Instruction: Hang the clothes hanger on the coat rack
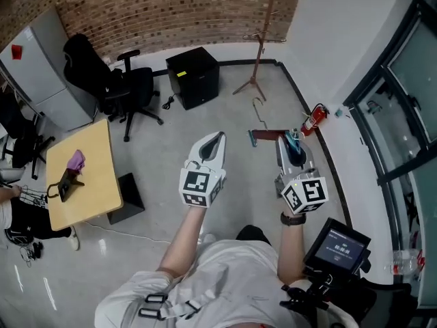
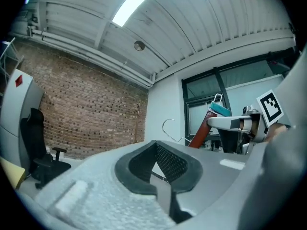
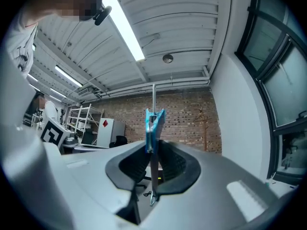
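Note:
The clothes hanger (image 1: 270, 135) has a red-brown wooden bar, a wire hook (image 1: 258, 110) and a teal clip (image 1: 295, 142). My right gripper (image 1: 292, 145) is shut on it at the teal clip and holds it level above the floor. In the right gripper view the clip (image 3: 153, 123) and a thin metal rod stand upright between the jaws. The wooden coat rack (image 1: 259, 39) stands far ahead by the brick wall, also in the right gripper view as the coat rack (image 3: 207, 128). My left gripper (image 1: 217, 141) hangs beside the hanger, shut and empty. In its view the hanger (image 2: 204, 128) is to the right.
A black cabinet (image 1: 193, 77) and a black office chair (image 1: 130, 91) stand on the floor to the left of the rack. A wooden table (image 1: 89, 176) is at the left. A red fire extinguisher (image 1: 314, 120) leans by the glass wall on the right.

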